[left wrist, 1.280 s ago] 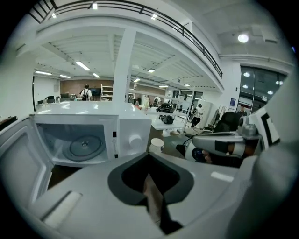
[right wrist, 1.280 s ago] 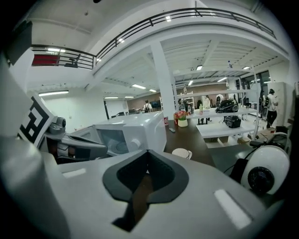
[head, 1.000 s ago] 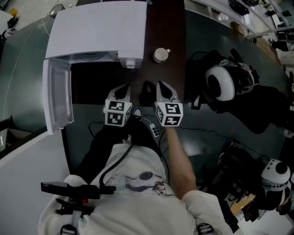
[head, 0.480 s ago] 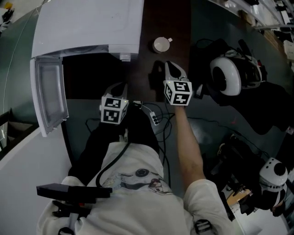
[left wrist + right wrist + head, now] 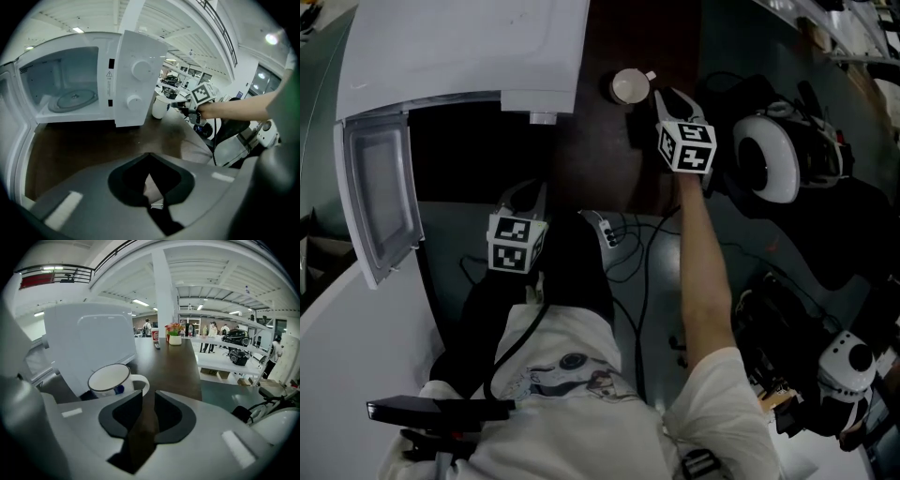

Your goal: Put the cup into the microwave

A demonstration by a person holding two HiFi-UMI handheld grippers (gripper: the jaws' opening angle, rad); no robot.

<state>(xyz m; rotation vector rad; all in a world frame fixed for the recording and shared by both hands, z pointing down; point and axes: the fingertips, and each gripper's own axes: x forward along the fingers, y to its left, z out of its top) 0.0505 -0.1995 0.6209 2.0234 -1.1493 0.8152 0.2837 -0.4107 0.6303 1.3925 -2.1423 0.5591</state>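
head cam: on the person's head, looking steeply down; the widest and farthest view. Microwave [image 5: 469, 47] roof and its open door [image 5: 380, 202] at top left, dark desk [image 5: 600, 141] up the middle, person's torso [image 5: 572, 403] at the bottom.
left tool cam: on the left tool [image 5: 525, 195], low over the desk, facing the microwave's open front at middling range; its own jaws fill the lower frame.
right tool cam: on the right tool [image 5: 651, 111], low, very near the cup [image 5: 629, 86], looking past the microwave's side wall along the desk into the hall.
overlap head/left: microwave, cup, right tool, desk.
overlap all three: cup, microwave, desk.
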